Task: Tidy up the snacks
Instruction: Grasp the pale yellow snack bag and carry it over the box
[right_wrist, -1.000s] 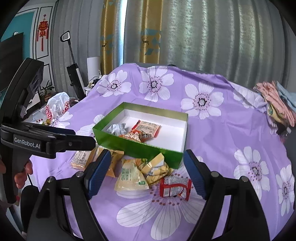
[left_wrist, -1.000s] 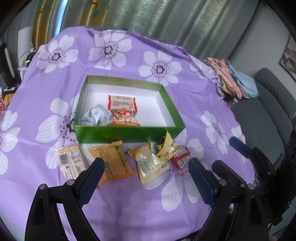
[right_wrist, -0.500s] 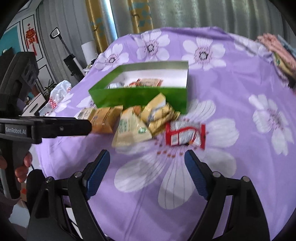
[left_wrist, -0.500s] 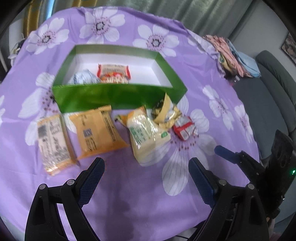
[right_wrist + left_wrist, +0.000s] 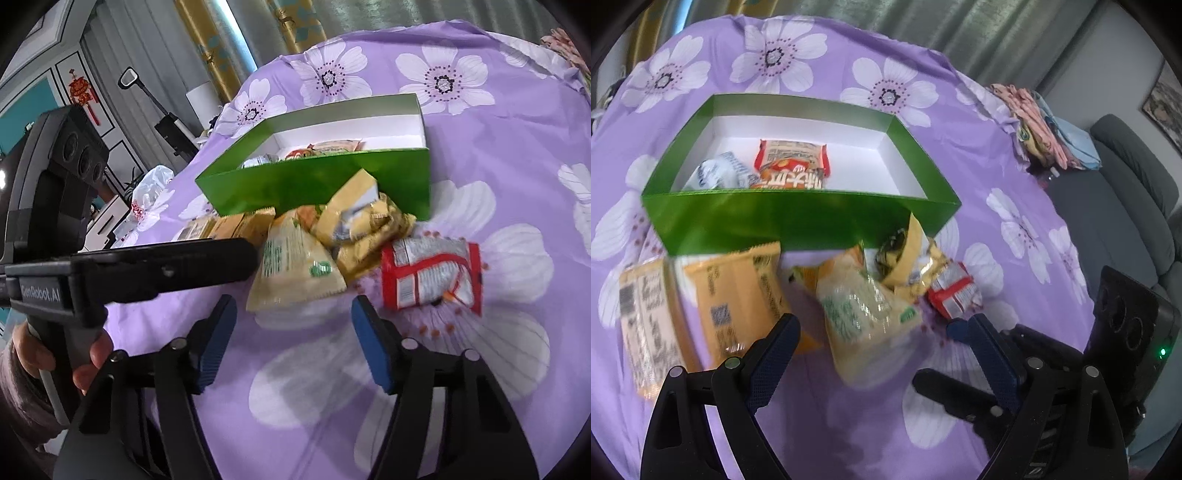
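As both close in since before, left gripper (image 5: pixel 882 343) wide apart, right gripper (image 5: pixel 293 314) likewise, pale snack bag (image 5: pixel 295 266) nearer.

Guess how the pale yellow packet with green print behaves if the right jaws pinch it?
The pale yellow packet looks puffy and crinkled, so it probably deforms rather than staying stiff. Its glossy film may slip. It overlaps the gold wrappers, so lifting it could drag them.
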Demonstrator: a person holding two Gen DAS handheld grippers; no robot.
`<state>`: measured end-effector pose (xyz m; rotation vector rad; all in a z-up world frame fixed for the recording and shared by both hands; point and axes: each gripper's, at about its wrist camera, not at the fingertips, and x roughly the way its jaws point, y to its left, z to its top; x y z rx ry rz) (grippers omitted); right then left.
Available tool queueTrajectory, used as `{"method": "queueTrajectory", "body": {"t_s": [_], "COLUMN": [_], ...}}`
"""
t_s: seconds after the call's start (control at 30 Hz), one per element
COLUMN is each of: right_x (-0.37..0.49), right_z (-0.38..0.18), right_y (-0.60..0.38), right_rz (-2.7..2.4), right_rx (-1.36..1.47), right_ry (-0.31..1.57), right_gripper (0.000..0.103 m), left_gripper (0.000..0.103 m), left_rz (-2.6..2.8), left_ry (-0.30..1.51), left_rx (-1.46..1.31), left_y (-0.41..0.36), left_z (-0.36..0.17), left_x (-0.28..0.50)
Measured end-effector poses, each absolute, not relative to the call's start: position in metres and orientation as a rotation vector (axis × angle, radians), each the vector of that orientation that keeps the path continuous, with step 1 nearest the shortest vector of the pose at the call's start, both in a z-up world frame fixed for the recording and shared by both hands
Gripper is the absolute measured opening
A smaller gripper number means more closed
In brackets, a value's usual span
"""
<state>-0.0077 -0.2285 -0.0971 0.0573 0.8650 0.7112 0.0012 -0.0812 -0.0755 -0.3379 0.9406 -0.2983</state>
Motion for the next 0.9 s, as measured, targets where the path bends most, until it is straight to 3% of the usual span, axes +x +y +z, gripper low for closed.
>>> {"method": "queueTrajectory", "body": {"t_s": [0.27,0.47,0.6,0.77,0.9], "right_x": [0.019,0.031,0.037,0.042,0.042], "right_z": [-0.103,-0.110,-0.118,-0.119,-0.118], "right_y": [-0.214,-0.210,-0.208,-0.201,-0.201], "right_rz": [0.726,0.735,0.733,0.733,0.738], "right_rx": [0.063,0.058,0.055,0.026,0.019], "right_ry": [0.883,0.922,0.965,0.967,0.961], "right_gripper": [0.051,0.041,0.041,0.029,0.024], "left_gripper": [0.090,0.072,0.051,0.041,0.038], "left_rz": [-0.295,-0.277,-0.282,-0.284,-0.305], "left_ry": [1.057,1.094,1.132,1.143,1.140], "left_rx": [-0.386,-0.413,-0.423,-0.471,-0.475], "left_y": [-0.082,-0.075,-0.073,-0.064,-0.062], "left_z": [-0.096,-0.103,-0.110,-0.114,-0.113], "left_x": [0.033,0.037,0.040,0.043,0.044]}}
